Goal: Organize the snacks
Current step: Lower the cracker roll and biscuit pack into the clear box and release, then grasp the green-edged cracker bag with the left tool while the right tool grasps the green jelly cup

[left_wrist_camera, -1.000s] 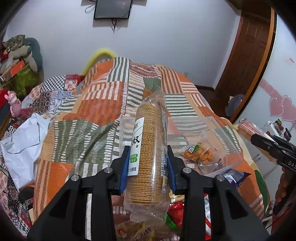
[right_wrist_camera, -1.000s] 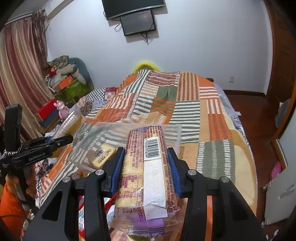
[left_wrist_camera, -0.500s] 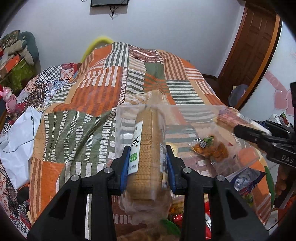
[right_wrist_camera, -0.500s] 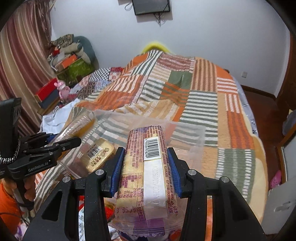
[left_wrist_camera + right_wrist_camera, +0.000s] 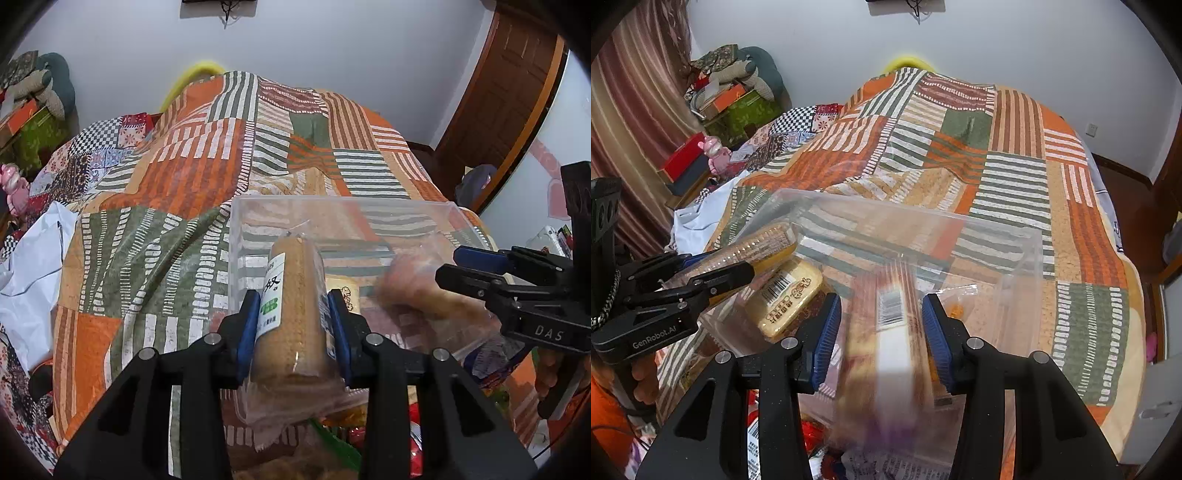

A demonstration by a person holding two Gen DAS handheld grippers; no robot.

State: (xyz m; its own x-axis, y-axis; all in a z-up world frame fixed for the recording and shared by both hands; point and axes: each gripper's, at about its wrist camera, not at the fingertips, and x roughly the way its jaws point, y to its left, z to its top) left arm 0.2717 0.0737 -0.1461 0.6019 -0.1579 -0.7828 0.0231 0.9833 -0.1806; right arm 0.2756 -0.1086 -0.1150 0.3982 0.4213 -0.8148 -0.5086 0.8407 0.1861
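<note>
A clear plastic bin (image 5: 343,201) sits on the patchwork bed; it also shows in the right wrist view (image 5: 1015,236). My left gripper (image 5: 293,321) is shut on a tan cracker roll (image 5: 291,295) held over the bin's near left side. My right gripper (image 5: 881,326) is open, its pads apart from the barcoded biscuit pack (image 5: 890,332), which is blurred between them over the bin. The pack shows blurred in the left wrist view (image 5: 417,288). A yellow cake pack (image 5: 786,295) lies in the bin.
A striped patchwork quilt (image 5: 192,177) covers the bed. Loose snack packets (image 5: 491,365) lie at the near edge below the bin. White cloth (image 5: 29,273) and clutter lie at the left. A wooden door (image 5: 498,96) stands at the right.
Both grippers moved forward and down over the bin. My right gripper opened and let go of the biscuit pack, which is now blurred. My left gripper still holds the cracker roll.
</note>
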